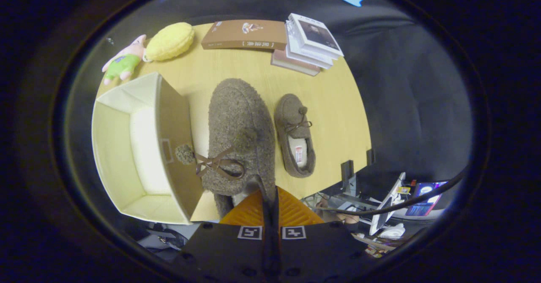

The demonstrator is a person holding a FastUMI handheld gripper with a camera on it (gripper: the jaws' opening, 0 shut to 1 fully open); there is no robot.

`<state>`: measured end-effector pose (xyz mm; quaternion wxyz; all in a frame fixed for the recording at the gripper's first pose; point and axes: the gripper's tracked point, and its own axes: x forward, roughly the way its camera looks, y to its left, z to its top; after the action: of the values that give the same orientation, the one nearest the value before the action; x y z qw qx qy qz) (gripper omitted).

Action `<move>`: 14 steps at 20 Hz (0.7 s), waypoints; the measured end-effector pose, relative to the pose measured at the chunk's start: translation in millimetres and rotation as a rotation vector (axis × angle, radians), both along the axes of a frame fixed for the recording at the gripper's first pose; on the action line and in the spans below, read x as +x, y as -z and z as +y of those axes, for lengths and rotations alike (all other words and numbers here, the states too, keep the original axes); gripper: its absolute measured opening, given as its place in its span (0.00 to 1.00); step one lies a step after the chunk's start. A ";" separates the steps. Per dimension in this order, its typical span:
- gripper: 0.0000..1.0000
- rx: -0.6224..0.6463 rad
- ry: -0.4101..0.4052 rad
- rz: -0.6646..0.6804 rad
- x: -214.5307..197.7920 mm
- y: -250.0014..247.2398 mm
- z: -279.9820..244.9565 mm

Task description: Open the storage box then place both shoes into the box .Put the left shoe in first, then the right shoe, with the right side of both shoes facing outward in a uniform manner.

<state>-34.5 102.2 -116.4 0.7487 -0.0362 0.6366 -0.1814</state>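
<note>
My gripper is shut on the heel edge of a fuzzy brown shoe, which hangs lifted above the wooden table with its toe pointing away from me. Its bow and pompom hang toward the open storage box, a cream fabric box with a brown outer wall, just to the left of the held shoe. The second brown shoe lies on the table to the right of the held one, toe away from me, its pale lining showing.
At the table's far edge lie a brown book and a stack of books. A yellow plush cushion and a pink and green plush toy sit beyond the box. Cables and equipment lie below the table's near right edge.
</note>
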 end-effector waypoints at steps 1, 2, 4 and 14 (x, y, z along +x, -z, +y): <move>0.03 -0.001 0.007 -0.007 0.0 -10.2 8.6; 0.03 0.002 0.009 -0.015 0.0 -18.8 18.9; 0.03 0.009 0.004 -0.028 0.6 -34.9 41.6; 0.03 0.128 -0.059 -0.045 34.3 -13.7 171.7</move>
<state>-0.2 273.9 -102.8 0.7686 -0.0029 0.6286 -0.1189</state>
